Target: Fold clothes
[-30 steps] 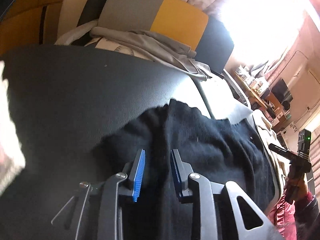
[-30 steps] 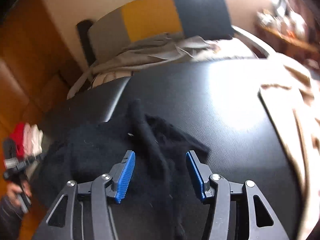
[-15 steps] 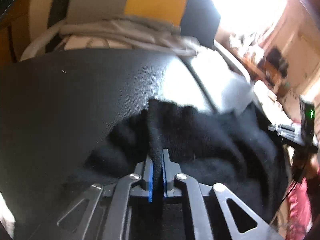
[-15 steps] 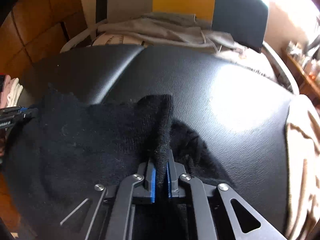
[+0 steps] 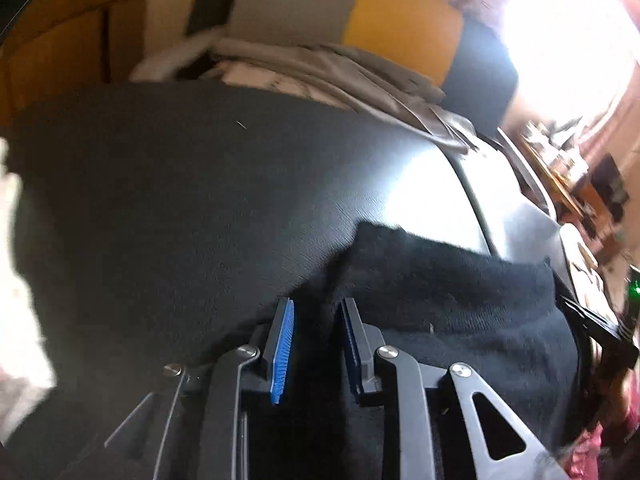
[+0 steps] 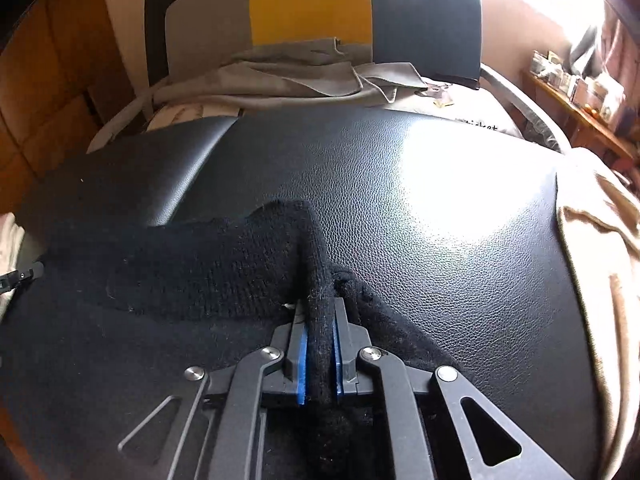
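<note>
A black knit garment (image 6: 208, 268) lies on a black leather surface (image 6: 400, 216). My right gripper (image 6: 319, 318) is shut on a raised fold of the garment at its right edge. In the left wrist view the same garment (image 5: 460, 304) spreads to the right. My left gripper (image 5: 316, 312) stands open over the garment's left edge, with dark cloth between its blue pads (image 5: 283, 344). The other gripper shows at the far right of the left wrist view (image 5: 600, 328).
Grey clothes (image 6: 304, 76) are heaped at the back of the surface against a grey, yellow and dark cushion (image 6: 312, 4). A beige cloth (image 6: 600, 264) lies on the right. A cluttered shelf (image 6: 580, 88) stands at the far right.
My left gripper was shut on a fold of the black garment half a second ago and has now opened. My right gripper stays shut on its fold, and the garment lies flatter.
</note>
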The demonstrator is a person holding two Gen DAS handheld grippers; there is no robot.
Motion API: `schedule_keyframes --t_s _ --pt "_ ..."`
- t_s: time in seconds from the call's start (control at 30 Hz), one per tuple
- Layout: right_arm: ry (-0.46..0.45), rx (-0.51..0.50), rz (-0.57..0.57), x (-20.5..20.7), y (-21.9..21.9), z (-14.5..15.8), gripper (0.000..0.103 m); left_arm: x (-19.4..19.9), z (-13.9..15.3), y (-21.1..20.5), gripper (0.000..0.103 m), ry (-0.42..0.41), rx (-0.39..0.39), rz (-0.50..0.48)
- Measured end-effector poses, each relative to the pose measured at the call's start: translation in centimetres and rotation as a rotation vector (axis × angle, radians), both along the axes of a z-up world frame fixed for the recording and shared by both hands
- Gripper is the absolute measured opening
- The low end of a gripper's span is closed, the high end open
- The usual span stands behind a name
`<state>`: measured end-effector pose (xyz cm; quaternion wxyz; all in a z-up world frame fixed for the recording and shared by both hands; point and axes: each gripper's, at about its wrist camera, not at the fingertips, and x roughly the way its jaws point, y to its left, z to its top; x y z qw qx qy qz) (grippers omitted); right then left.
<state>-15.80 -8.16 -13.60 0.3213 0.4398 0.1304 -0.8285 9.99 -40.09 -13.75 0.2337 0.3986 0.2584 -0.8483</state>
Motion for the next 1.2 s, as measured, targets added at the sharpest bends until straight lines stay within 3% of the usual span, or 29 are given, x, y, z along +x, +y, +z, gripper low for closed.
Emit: schedule_keyframes --t_s 0.07,0.13,0.23,0.37,0.47,0.53,0.6,0.67,0.77,0.9,1.0,1.07,1.2 --pt "0.032 -0.014 -0.01 0.6 0.4 1.2 0.029 1.5 1.8 0.8 0.025 0.041 -0.052 0.032" --pt "0.102 -0.034 0.012 2.0 0.3 3.0 0.034 3.2 3.5 1.9 0.026 0.104 -0.084 0.041" --pt "0.174 -0.091 0.06 4.8 0.2 5.4 0.043 3.9 4.8 5.1 0.027 0.157 -0.11 -0.031" --pt "0.14 -0.101 0.163 8.6 -0.3 5.5 0.054 3.6 3.9 10.0 0.027 0.123 -0.122 -0.166" --pt "0.075 -0.058 0.167 10.0 0.3 3.2 0.054 4.4 1.5 11.1 0.027 0.05 -0.096 -0.169" --pt "0.013 -0.042 0.125 10.3 1.9 0.9 0.054 6.1 0.9 11.3 0.026 0.066 -0.067 -0.162" --pt "0.003 -0.13 0.087 11.4 5.0 -0.3 0.054 7.7 0.2 11.5 0.025 0.083 -0.038 -0.154" --pt "0.027 -0.144 0.089 13.2 6.7 -0.7 0.054 8.9 0.0 11.8 0.024 0.097 -0.021 -0.145" --pt "0.073 -0.129 0.104 15.2 7.3 -1.0 0.054 10.2 -0.1 12.3 0.024 0.115 -0.007 -0.13" --pt "0.052 -0.138 0.099 15.6 7.6 -1.0 0.055 13.1 0.8 11.0 0.028 0.157 0.034 -0.085" --pt "0.014 -0.13 0.099 15.3 7.4 -0.4 0.062 15.6 1.6 9.6 0.035 0.192 0.069 -0.047" --pt "0.008 -0.153 0.112 15.1 7.2 0.5 0.075 16.9 1.9 8.1 0.038 0.2 0.075 -0.019" --pt "0.027 -0.18 0.158 15.2 6.3 1.7 0.077 16.2 1.5 5.4 0.044 0.22 0.189 -0.016"
